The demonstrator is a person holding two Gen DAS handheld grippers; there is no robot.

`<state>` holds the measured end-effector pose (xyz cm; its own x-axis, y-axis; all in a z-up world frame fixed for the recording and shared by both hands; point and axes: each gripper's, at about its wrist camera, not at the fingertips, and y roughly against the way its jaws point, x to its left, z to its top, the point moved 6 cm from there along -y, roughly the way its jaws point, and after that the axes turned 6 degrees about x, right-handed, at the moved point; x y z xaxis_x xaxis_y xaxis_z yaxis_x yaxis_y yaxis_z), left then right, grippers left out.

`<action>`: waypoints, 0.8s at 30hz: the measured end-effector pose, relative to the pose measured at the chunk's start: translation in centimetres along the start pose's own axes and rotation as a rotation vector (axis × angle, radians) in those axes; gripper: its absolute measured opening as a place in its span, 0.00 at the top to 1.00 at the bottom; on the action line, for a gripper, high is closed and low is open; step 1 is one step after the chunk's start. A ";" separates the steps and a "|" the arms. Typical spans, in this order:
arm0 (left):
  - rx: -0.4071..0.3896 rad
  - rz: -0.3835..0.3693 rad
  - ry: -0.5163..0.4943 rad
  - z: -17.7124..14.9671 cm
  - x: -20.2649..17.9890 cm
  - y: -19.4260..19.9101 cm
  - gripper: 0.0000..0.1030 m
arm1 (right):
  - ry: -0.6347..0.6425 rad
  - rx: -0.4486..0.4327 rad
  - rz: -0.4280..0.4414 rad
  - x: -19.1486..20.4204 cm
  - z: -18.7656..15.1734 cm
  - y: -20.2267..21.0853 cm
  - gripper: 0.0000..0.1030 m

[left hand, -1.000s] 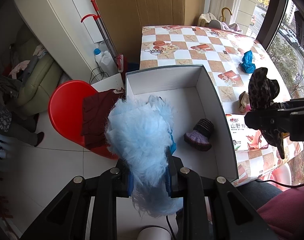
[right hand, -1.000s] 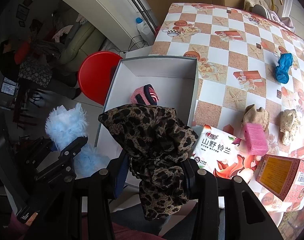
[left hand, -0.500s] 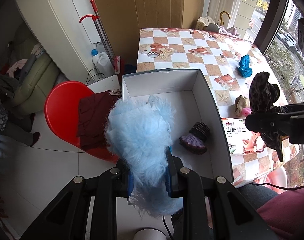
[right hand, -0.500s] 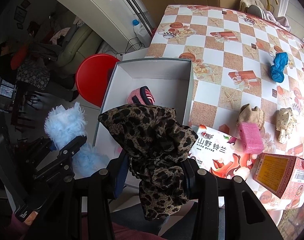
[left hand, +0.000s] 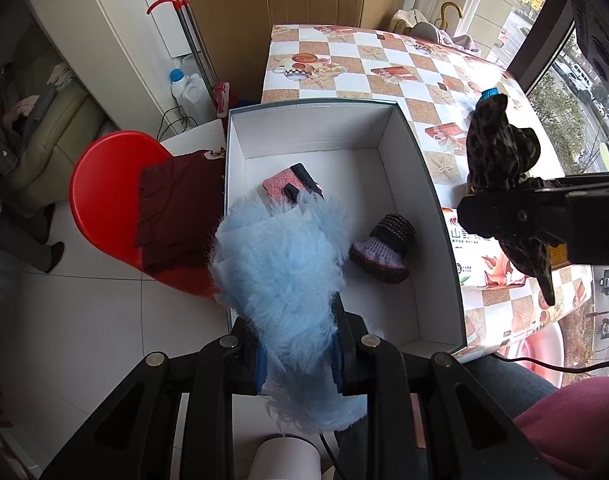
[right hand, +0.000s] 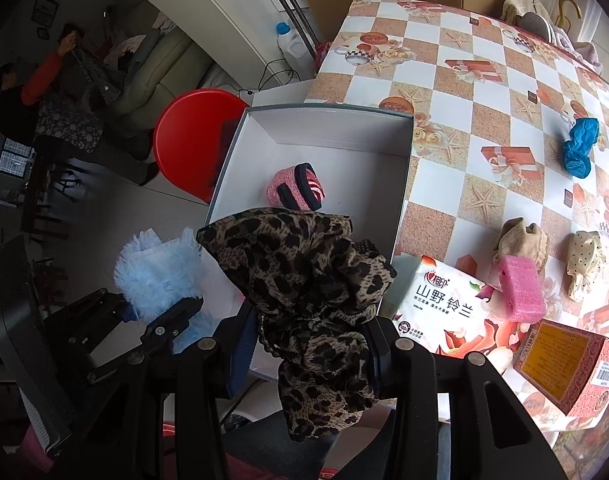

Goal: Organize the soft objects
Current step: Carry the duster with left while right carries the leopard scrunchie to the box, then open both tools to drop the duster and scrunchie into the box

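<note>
Moved: pink pouch (left hand: 290, 186) is now uncovered behind blue fluff (left hand: 280, 264).
Left tongs (left hand: 298, 354): clamped on fluff, above box (left hand: 396, 152).
Right tongs (right hand: 306, 346): clamped on leopard cloth (right hand: 304, 276).
Advice: both should be lowered inside before release.

Both cameras ride on the hand-held grippers and look steeply down from above the near end of the white box (left hand: 432, 216), the landmark here. The left wrist view sits over the box's near left corner, close in, and catches the red stool (left hand: 104, 200) left of it. The right wrist view hangs over the box's (right hand: 400, 184) near right corner and takes in the checkered table (right hand: 464, 92) to its right. Both share the box interior and the table beyond it.
</note>
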<state>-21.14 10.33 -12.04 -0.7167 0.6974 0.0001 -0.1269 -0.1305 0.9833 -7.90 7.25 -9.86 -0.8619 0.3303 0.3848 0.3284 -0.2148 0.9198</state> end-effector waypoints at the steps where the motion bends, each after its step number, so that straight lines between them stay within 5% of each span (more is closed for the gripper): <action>1: 0.003 -0.002 -0.003 0.0 -0.1 -0.2 0.74 | 0.002 0.002 0.000 0.2 0.2 -0.1 0.56; 13: 0.026 -0.032 -0.017 0.7 -0.9 -1.5 0.71 | -0.015 0.046 0.032 1.3 2.9 -1.5 0.55; 16: 0.016 -0.038 -0.012 0.8 -0.9 -1.4 0.54 | -0.009 0.064 0.047 1.6 3.2 -1.9 0.52; 19: -0.010 -0.049 0.004 0.9 -0.6 -1.0 0.22 | -0.004 0.060 0.045 1.6 3.6 -1.8 0.30; 22: -0.064 -0.085 0.037 1.2 -0.4 -0.3 0.15 | -0.005 0.044 0.049 1.5 4.0 -1.2 0.24; 24: -0.100 -0.132 0.067 1.6 -0.1 0.5 0.02 | -0.011 0.036 0.042 1.2 4.2 -0.7 0.23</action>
<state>-20.07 11.32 -11.30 -0.7327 0.6652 -0.1436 -0.2881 -0.1121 0.9510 -7.52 11.69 -9.75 -0.8428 0.3319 0.4238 0.3778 -0.1960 0.9049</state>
